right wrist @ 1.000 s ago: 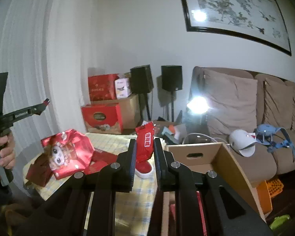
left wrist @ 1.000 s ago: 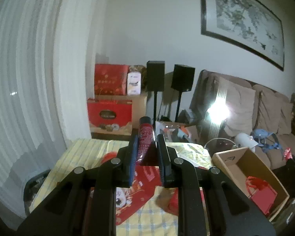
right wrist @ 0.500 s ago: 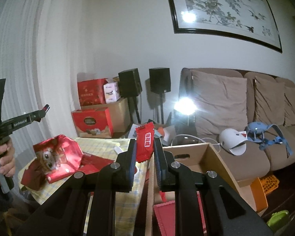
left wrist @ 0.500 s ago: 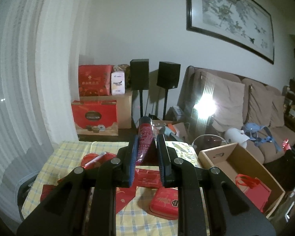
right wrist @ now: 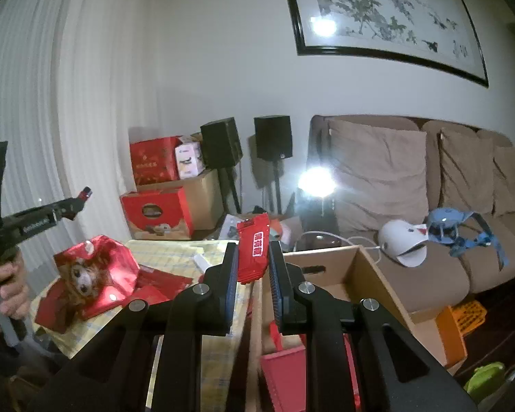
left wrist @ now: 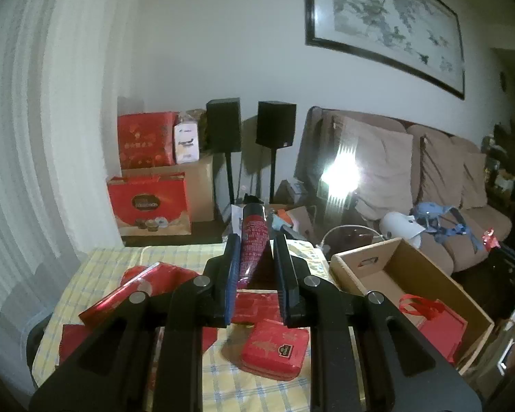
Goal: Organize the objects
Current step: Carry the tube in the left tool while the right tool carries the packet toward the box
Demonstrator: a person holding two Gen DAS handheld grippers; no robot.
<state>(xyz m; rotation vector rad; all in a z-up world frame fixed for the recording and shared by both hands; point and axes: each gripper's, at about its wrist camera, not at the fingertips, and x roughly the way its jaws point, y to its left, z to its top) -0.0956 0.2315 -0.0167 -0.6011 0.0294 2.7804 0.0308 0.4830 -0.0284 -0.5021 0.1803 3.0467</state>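
Both hands are mid-carry, each bringing a red item toward the cardboard box (left wrist: 408, 276) that stands just beside the checked surface (left wrist: 120, 261). The left hand-held gripper (left wrist: 255, 267) is clamped on a dark red tube-like pack (left wrist: 253, 243), which stands up between its fingers above the surface. The right hand-held gripper (right wrist: 252, 264) is clamped on a flat red snack packet (right wrist: 254, 250) with white lettering, held over the near edge of the box, where red items already lie inside. Both point forward and slightly downward. In the right wrist view a hand (right wrist: 8, 292) grips the handle of the left tool at the left edge.

Several red packets, among them a square red pouch (left wrist: 276, 348) and a shiny bag with a dog picture (right wrist: 96, 274), are not yet sorted. The next move probably calls for lowering the right packet into the box's opening, clear of its wall, before letting go; the left pack has farther to travel across the surface to reach it
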